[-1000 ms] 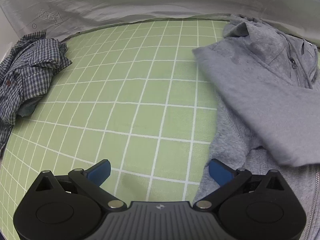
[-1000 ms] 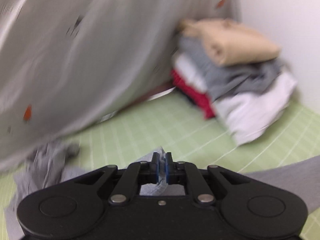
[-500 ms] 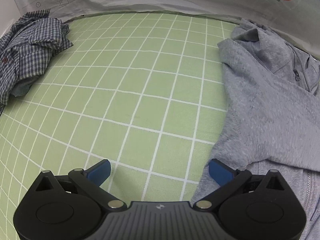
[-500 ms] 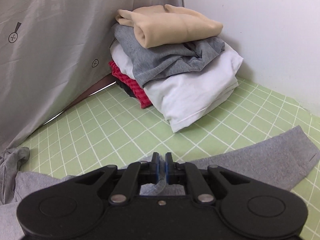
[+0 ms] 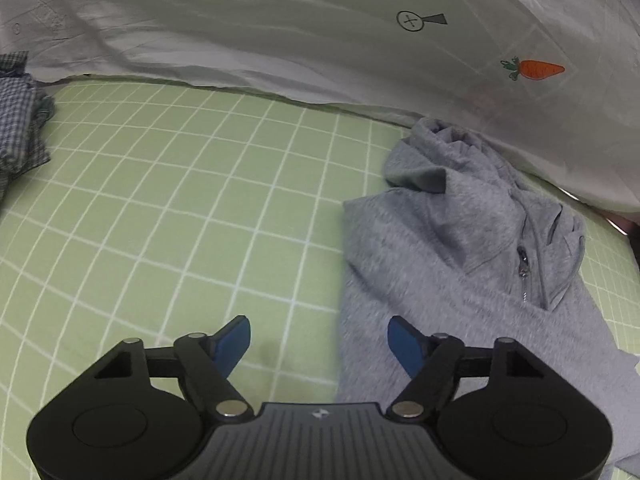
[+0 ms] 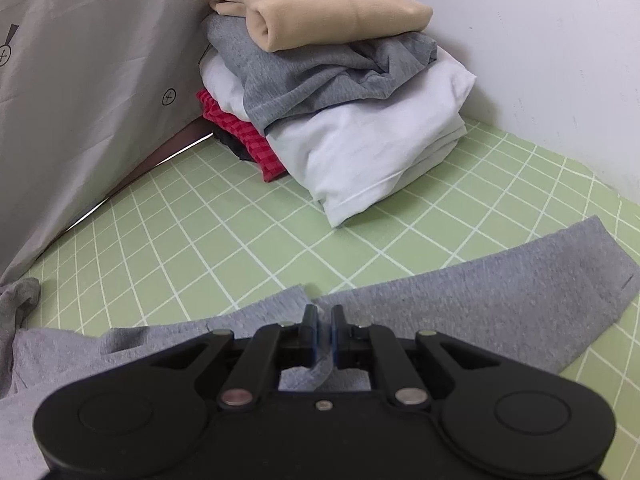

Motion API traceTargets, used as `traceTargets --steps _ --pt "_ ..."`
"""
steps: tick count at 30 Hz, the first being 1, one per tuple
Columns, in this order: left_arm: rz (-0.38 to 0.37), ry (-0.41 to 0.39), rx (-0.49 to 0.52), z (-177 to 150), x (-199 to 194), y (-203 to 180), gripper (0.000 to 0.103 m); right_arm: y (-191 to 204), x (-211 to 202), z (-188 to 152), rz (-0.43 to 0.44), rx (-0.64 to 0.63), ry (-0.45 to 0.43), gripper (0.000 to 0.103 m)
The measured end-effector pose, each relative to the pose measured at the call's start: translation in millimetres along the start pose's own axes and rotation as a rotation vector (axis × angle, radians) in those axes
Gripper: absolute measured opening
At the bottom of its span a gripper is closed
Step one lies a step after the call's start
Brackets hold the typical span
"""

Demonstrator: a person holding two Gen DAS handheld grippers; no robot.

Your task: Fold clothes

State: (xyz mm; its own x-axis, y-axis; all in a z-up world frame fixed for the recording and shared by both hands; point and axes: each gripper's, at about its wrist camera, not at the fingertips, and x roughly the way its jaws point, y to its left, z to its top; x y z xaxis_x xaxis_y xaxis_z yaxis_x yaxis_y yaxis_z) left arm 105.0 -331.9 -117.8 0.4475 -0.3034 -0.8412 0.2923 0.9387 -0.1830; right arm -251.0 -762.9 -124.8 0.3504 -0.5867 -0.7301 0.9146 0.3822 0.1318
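Green bedding (image 5: 168, 216) with a white grid is filling the foreground of both views, bounded at the back by a pale grey sheet (image 5: 320, 40) printed with a small carrot and circled crosses. On it, at the right of the left wrist view, the grey zip sweatshirt (image 5: 460, 248) is lying spread, soft fleece with a metal zip pull at a crumpled collar. Compared with a second ago, the sleeve that was hanging lifted across that view is now seen laid flat, stretched out toward the right in the right wrist view (image 6: 500, 304).

The left gripper (image 5: 319, 342) is being closed from its widest spread; its blue pads are straddling the sweatshirt's left edge without pressing on it. The right gripper (image 6: 323, 318) is pinched tight on a thin fold of the grey fabric, as in the earlier frames, now low over the bedding.

Further out, a rumpled blue checked shirt (image 5: 20, 128) is sitting at the far left edge, further off than before. In the corner by the white wall (image 6: 540, 40), a folded stack (image 6: 340, 92) is resting: beige roll on top, heathered grey, smooth white, red striped and something dark beneath.
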Motion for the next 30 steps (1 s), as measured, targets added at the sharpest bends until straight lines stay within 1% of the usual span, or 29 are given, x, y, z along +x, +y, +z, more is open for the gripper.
traceTargets --steps 2,3,4,5,6,7,8,10,12,15,16,17,18,19,20,22,23,24,25,26,27,29,30 --pt "-0.027 0.003 -0.003 12.4 12.0 -6.8 0.062 -1.0 3.4 -0.5 -0.009 -0.001 0.009 0.007" --pt "-0.027 0.006 0.011 17.8 18.0 -10.9 0.054 -1.5 4.9 -0.8 -0.014 -0.001 0.013 0.007" --pt "-0.027 0.009 0.025 23.2 24.0 -14.9 0.042 -2.1 6.1 -1.2 -0.019 0.001 0.017 0.007" --pt "-0.031 0.011 0.04 27.6 29.3 -18.5 0.035 -2.8 7.5 -1.7 -0.025 0.003 0.021 0.007" --pt "-0.036 0.012 0.043 31.9 33.9 -20.2 0.021 -3.5 8.7 -2.3 -0.03 0.005 0.024 0.007" --pt "-0.036 0.014 0.04 36.0 38.3 -21.1 0.018 -3.9 9.8 -3.1 -0.034 0.007 0.028 0.007" --pt "-0.033 0.011 0.036 38.8 41.6 -22.0 0.018 -4.2 10.9 -3.8 -0.039 0.008 0.032 0.007" --pt "-0.032 -0.005 0.03 45.1 46.7 -21.2 0.012 -4.2 12.5 -5.2 -0.047 0.006 0.038 0.007" --pt "-0.031 -0.021 0.023 51.3 51.5 -19.4 0.012 -3.8 13.2 -5.9 -0.055 -0.003 0.042 0.007" --pt "-0.004 -0.03 0.007 59.2 52.2 -14.3 0.012 -3.6 12.8 -5.2 -0.071 -0.014 0.04 0.006" --pt "0.0 -0.033 0.003 60.4 49.9 -12.7 0.015 -4.5 11.5 -3.9 -0.076 -0.014 0.035 0.006" --pt "0.004 -0.037 -0.001 61.5 47.6 -11.0 0.015 -5.3 10.1 -2.6 -0.08 -0.014 0.031 0.006" --pt "0.008 -0.04 -0.006 62.7 45.2 -9.3 0.019 -6.1 8.5 -1.3 -0.082 -0.014 0.025 0.006" --pt "0.013 -0.043 -0.009 63.5 42.6 -7.8 0.025 -7.0 6.2 0.3 -0.079 -0.009 0.019 0.006" --pt "0.023 -0.046 0.004 59.1 36.6 -7.4 0.029 -7.4 4.2 1.4 -0.074 -0.007 0.015 0.006" --pt "0.041 -0.05 0.03 50.5 24.4 -6.5 0.052 -6.9 2.0 1.9 -0.063 -0.009 0.015 0.006" --pt "0.051 -0.052 0.042 46.0 18.4 -6.0 0.06 -6.8 2.1 1.3 -0.051 -0.007 0.023 0.008" --pt "0.057 -0.051 0.047 39.3 12.0 -3.5 0.077 -6.8 2.4 0.0 -0.037 -0.001 0.033 0.011" --pt "0.067 -0.05 0.054 31.4 5.0 -1.3 0.085 -6.5 3.0 -2.2 -0.026 0.005 0.041 0.025" --pt "0.077 -0.048 0.06 23.4 -1.8 0.8 0.086 -5.9 3.8 -5.1 -0.014 0.008 0.05 0.033" --pt "0.089 -0.035 0.07 14.7 -6.7 3.1 0.09 -5.0 4.9 -8.6 -0.007 0.007 0.058 0.044" --pt "0.112 -0.007 0.088 -2.6 -16.5 7.8 0.093 -3.1 8.6 -15.1 0.003 -0.001 0.084 0.045" --pt "0.121 0.008 0.073 -10.5 -20.3 11.3 0.093 -1.9 10.5 -18.1 0.005 -0.008 0.097 0.047"
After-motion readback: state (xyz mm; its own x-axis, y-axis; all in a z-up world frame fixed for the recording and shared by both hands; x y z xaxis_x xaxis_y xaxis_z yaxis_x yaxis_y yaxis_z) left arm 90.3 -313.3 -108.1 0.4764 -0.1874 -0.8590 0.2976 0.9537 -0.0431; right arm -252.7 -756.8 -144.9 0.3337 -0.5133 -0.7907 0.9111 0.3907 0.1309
